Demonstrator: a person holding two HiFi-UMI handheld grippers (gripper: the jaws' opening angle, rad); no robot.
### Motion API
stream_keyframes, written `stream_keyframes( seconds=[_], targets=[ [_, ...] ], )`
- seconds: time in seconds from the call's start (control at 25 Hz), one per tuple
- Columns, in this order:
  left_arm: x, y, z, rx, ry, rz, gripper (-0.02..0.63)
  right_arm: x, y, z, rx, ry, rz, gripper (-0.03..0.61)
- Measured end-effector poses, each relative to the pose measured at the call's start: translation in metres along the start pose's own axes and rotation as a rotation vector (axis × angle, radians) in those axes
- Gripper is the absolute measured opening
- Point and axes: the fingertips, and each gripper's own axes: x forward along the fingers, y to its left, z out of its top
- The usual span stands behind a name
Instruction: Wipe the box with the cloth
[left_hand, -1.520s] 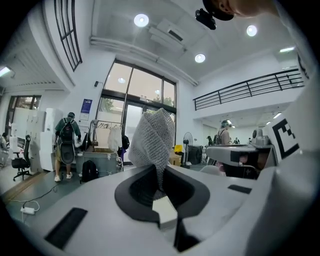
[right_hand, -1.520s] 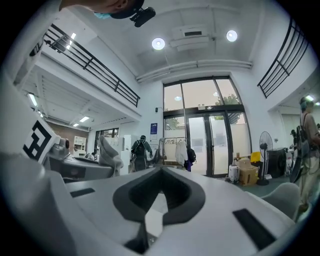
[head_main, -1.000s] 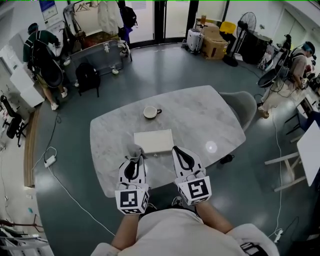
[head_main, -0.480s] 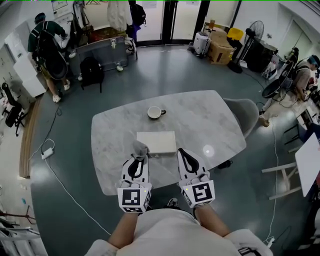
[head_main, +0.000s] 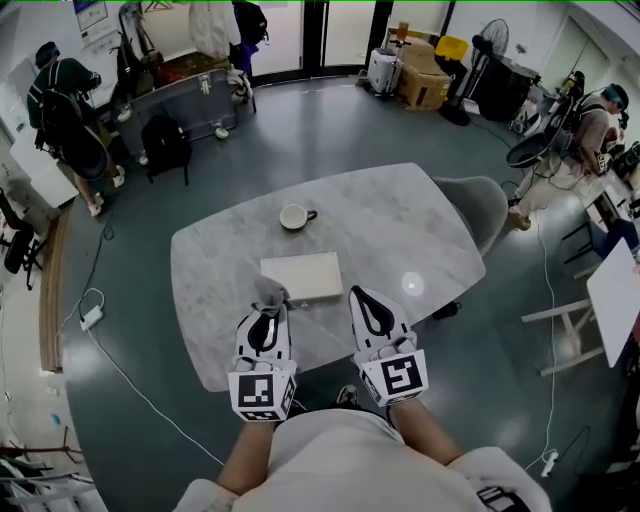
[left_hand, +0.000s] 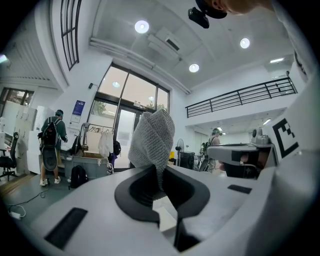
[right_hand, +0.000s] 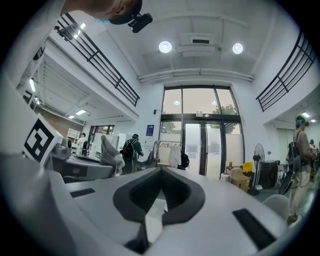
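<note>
Two grippers, both held over the near edge of the table (head_main: 400, 230). The left gripper (head_main: 268, 308) is clamped on the cloth (head_main: 268, 292). In its own view, the left gripper (left_hand: 160, 176) has the grey knit cloth (left_hand: 152, 137) pinched right between its jaws, with a wad of it sticking up above them. The right gripper (head_main: 362, 297) has its jaws pressed together too, and the right gripper view shows nothing caught between them (right_hand: 161, 171). You can even spot the cloth (right_hand: 107, 152) off to the side from there.

Just past the jaw tips lies the box (head_main: 302, 276), flat and pale on the marble top. The cloth sits by the box's near left corner, can't tell if it's actually touching. Further back on the table is a cup (head_main: 294, 217), well apart from the box. Grey chair (head_main: 480, 205) is tucked at the table's right side. A person with a backpack (head_main: 60, 90) stands far off to the left.
</note>
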Motion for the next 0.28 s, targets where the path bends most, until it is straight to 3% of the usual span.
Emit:
stream_keyframes(
  seconds=[0.28],
  targets=[
    [0.0056, -0.0113, -0.0052, 0.006, 0.013, -0.019, 0.035, -0.0062, -0.0072, -0.0015, 0.001, -0.003, -0.009, 0.026]
  ],
)
